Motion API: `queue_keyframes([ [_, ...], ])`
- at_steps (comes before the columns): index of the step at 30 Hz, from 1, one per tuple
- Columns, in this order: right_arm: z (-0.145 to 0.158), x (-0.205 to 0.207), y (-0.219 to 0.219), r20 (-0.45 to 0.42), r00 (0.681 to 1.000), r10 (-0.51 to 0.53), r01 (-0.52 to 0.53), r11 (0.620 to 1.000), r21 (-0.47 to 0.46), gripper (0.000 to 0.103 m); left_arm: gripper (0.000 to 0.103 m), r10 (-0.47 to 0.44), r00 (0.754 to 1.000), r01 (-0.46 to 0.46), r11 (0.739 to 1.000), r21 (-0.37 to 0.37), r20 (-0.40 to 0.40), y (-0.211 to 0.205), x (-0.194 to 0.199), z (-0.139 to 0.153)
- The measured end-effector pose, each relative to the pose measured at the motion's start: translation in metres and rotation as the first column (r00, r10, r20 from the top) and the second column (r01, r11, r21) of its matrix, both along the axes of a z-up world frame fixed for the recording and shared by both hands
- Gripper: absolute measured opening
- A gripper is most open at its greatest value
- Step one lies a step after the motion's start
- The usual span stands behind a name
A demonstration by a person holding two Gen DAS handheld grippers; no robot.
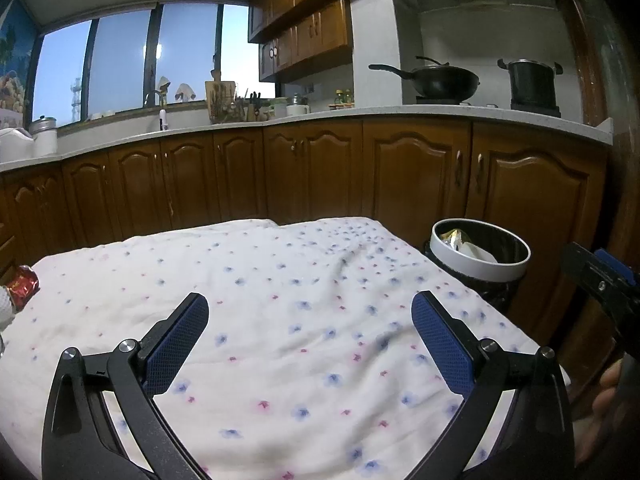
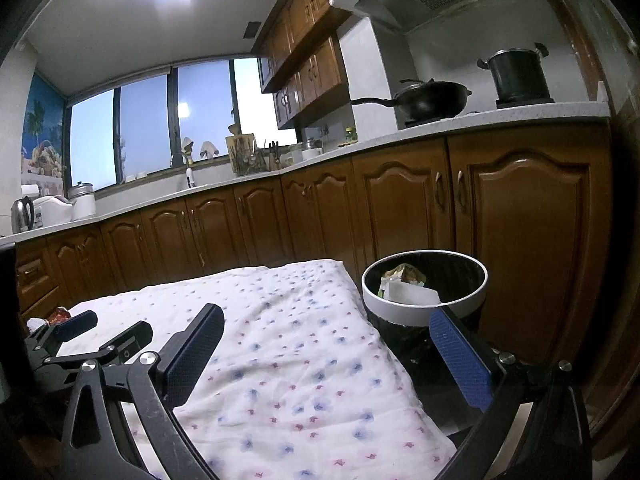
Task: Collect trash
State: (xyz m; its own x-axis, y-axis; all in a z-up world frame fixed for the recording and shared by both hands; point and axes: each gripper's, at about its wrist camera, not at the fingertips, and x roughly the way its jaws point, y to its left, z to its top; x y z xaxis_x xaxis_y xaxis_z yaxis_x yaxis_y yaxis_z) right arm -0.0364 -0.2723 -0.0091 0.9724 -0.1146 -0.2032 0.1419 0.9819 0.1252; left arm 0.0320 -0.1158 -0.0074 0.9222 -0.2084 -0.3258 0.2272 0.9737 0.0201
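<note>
I hold left gripper spread apart, empty, above flowered cloth on surface. Right gripper likewise apart, empty, just beside bin. Wrappers inside bin. Red wrapper at cloth edge, far side from bin.

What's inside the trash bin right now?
The bin holds a white paper piece and a crinkled gold-green wrapper against its black liner. Anything beneath them is covered.
</note>
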Motion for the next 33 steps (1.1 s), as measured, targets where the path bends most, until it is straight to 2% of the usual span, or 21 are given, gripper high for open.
queue_keyframes([
  [33, -0.002, -0.002, 0.023, -0.003, 1.0, -0.001, 0.002, 1.0, 0.023, 0.103, 0.103, -0.028, 0.999, 0.028, 1.0, 0.007, -0.015, 0.002, 0.005, -0.004],
])
